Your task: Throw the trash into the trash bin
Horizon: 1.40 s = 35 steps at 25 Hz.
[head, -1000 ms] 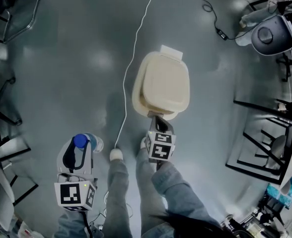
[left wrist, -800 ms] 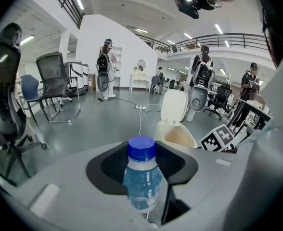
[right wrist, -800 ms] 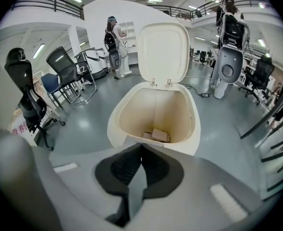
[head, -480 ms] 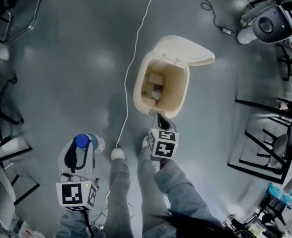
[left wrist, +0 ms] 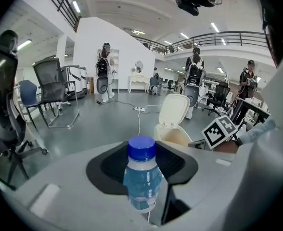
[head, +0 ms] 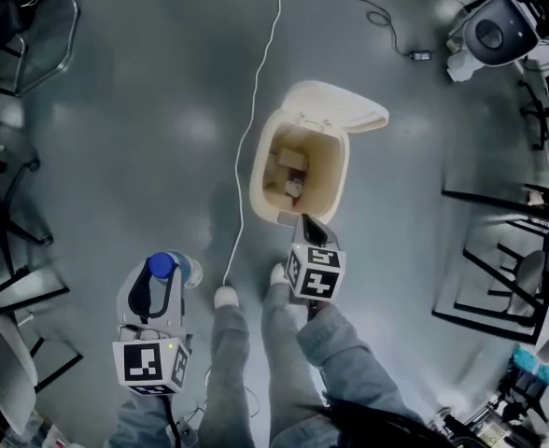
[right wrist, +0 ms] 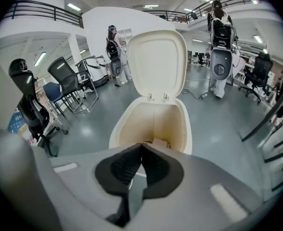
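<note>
Low in the left of the head view, the left gripper (head: 160,283) has its jaws clamped on a plastic bottle (head: 167,267). From above only the blue cap and a sliver of clear shoulder show; the rest is under the gripper body. The left gripper view shows more: the bottle (left wrist: 141,182) stands upright between the black pads of the left gripper (left wrist: 141,162), bluish below the cap, its base cut off by the housing at the bottom edge.

The right gripper (head: 304,227) sits just below the middle of the head view, its tips right at the near rim of the trash bin (head: 265,171); whether they touch the rim I cannot tell. In its own view the right gripper (right wrist: 141,150) has its jaws pressed together with nothing between them, and they mask the bottom of the trash bin (right wrist: 120,129).

The lid (head: 335,108) stands open at the far side. Inside lies something brownish like cardboard (head: 291,160) with a smaller pale scrap beside it, too small to name. A white cable (head: 256,101) runs down the floor left of the bin and ends near the person's shoes (head: 225,296). The person's legs fill the bottom edge, cut off by the frame. Dark chairs at both sides are only partly in view.
</note>
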Motion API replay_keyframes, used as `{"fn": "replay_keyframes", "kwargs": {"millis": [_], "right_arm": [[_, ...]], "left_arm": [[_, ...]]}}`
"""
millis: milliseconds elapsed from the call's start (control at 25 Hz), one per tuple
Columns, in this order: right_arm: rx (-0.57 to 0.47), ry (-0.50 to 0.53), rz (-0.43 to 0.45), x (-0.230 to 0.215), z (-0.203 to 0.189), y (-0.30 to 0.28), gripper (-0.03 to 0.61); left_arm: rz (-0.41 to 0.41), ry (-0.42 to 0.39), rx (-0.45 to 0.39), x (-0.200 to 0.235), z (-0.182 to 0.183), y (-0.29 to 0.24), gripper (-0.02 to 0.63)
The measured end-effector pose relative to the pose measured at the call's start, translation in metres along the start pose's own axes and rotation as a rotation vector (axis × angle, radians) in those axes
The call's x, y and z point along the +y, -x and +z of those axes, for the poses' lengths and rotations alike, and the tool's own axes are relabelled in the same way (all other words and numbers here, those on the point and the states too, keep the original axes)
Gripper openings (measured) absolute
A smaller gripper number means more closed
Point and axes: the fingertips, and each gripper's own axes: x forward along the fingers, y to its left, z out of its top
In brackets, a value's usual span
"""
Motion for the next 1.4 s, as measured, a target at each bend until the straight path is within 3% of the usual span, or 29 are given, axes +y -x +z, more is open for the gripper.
{"fn": "replay_keyframes", "kwargs": {"millis": [200,440,920,1400], "right_arm": [[-0.041,0.011,0.007,-0.009,0.035,0.03,0.005],[-0.05,0.026,-0.002,-0.026,0.067,0.089,0.003],[-0.166,-0.2,-0.134,-0.071,0.115,0.223,0.003],[-0.23,-0.274,-0.177,-0.114,0.125,0.285,0.003]], "left_arm": [[-0.009,0.0,-0.027,-0.01,0.017,-0.005,0.186],[0.011,0.06,-0.074,-0.021,0.053,-0.005,0.186],[-0.097,-0.033,-0.13,-0.074,0.147,0.012,0.186],[-0.165,-0.074,-0.094,-0.127,0.165,0.011,0.184]]}}
